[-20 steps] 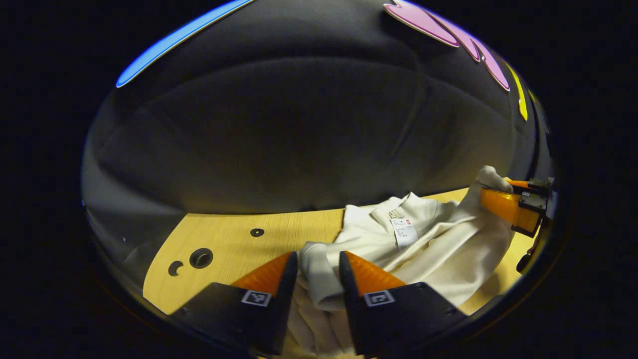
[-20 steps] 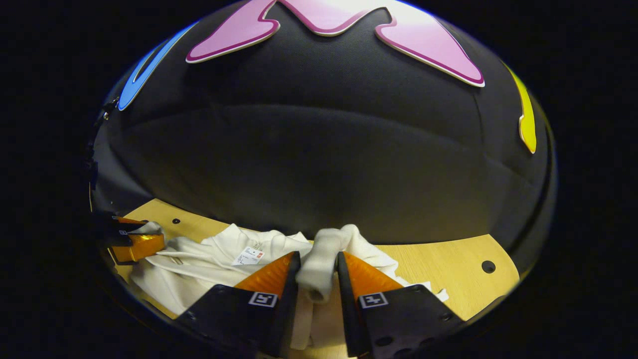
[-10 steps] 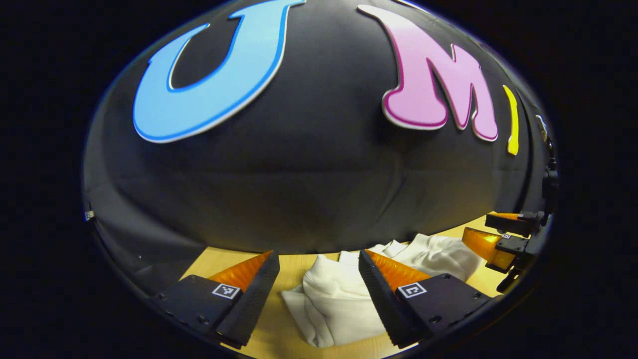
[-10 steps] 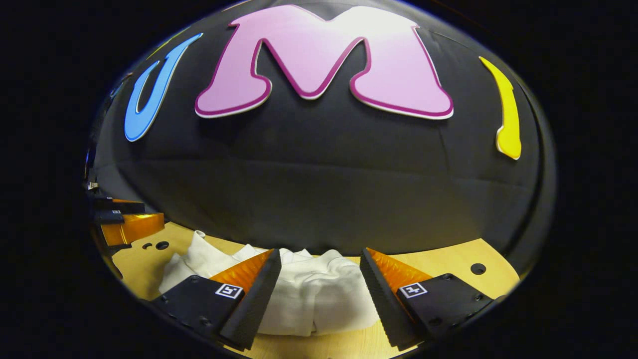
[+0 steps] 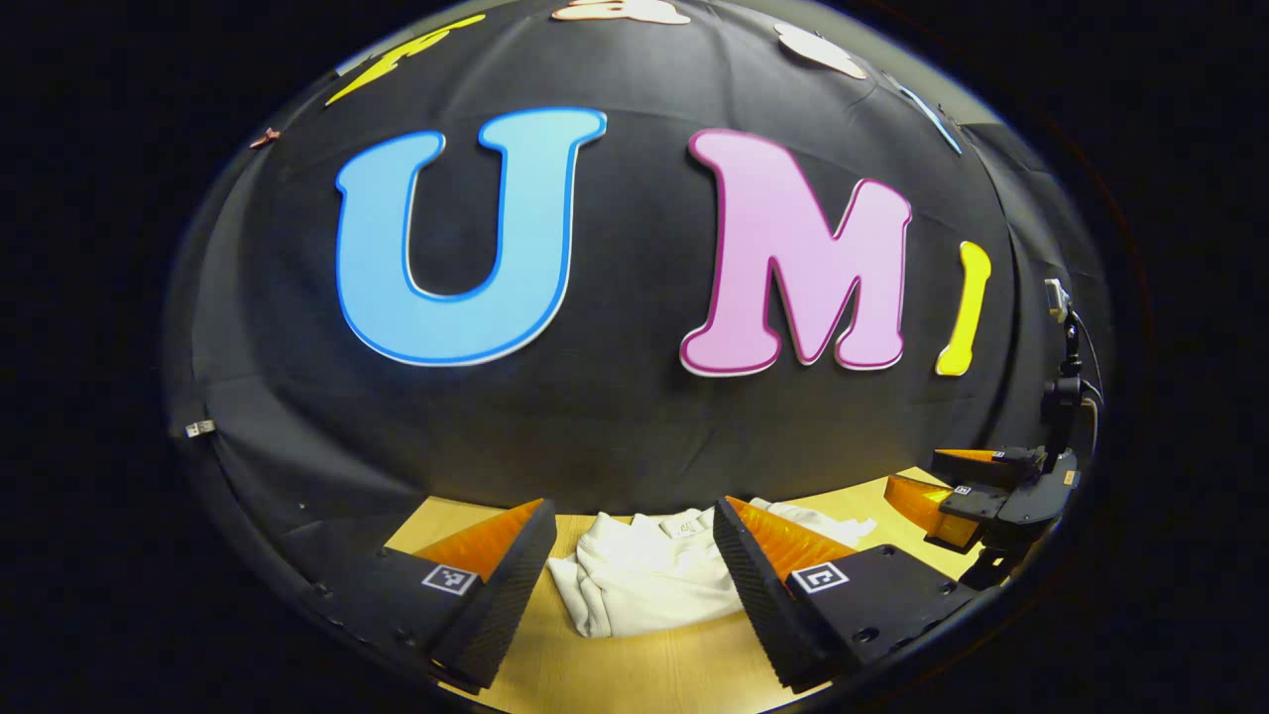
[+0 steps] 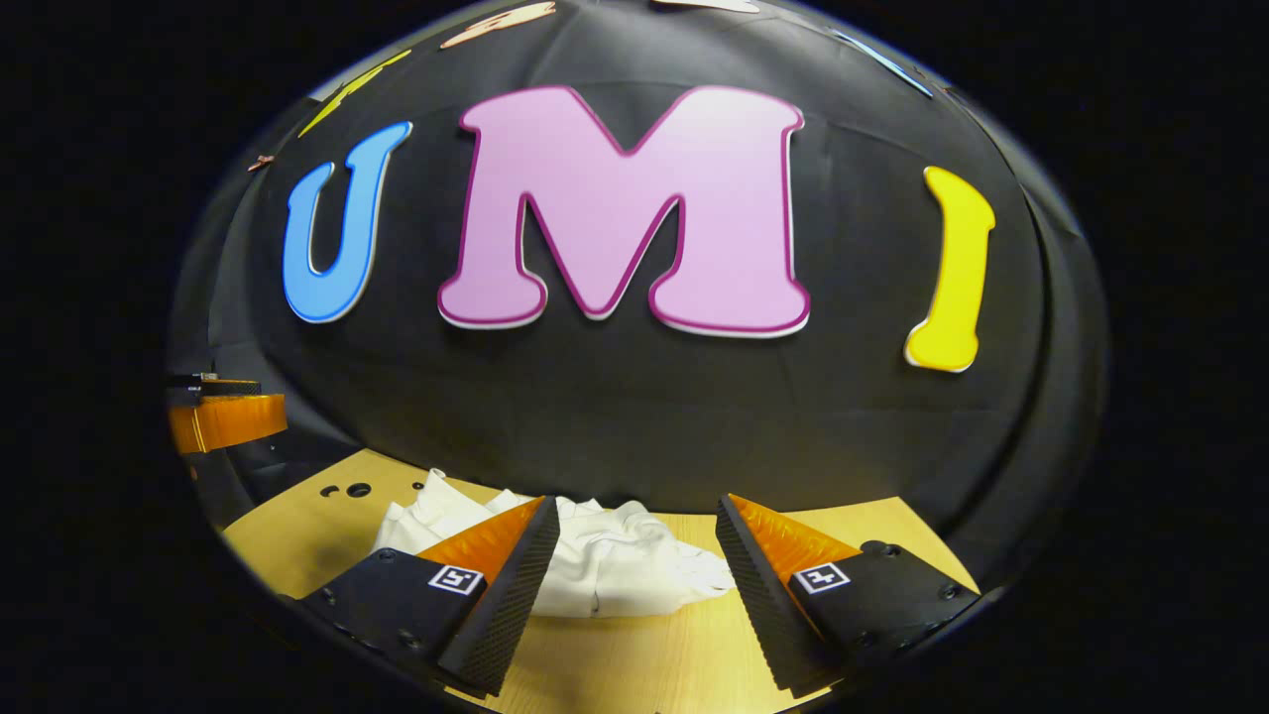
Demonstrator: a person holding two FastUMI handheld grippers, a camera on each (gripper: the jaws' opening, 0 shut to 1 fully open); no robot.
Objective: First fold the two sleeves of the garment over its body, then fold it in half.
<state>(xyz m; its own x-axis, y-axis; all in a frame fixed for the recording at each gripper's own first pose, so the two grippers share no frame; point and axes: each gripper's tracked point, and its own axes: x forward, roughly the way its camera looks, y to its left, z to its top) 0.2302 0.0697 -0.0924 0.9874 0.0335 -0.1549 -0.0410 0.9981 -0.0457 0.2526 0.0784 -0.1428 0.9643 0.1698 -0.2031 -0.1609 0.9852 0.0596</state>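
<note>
**Garment lying bundled, both grippers standing off it**

Garment [image 5: 644, 580] is lying in a white heap on the wooden table [image 5: 634, 674], just beyond the fingertips in both views and touching neither tool. In the left gripper view, the left gripper [image 5: 630, 585] is hanging above the near table edge with its fingers spread wide and nothing between them. In the right gripper view, the right gripper [image 6: 634, 585] is doing the same, jaws wide apart, with the cloth lying past the tips.

The bundle is looking folded over but lumpy, with a loose flap trailing off toward its right end [image 6: 709, 575]. My judgement: that flap could be springing open, since soft knit folds are relaxing once nothing is pinning them, and the fold is looking uneven enough to slump.

The long axis is running side to side across the table, parallel to the booth wall. Which end is the collar I cannot tell.

Farther back, holes [image 6: 342, 490] are showing in the tabletop near the wall.
</note>
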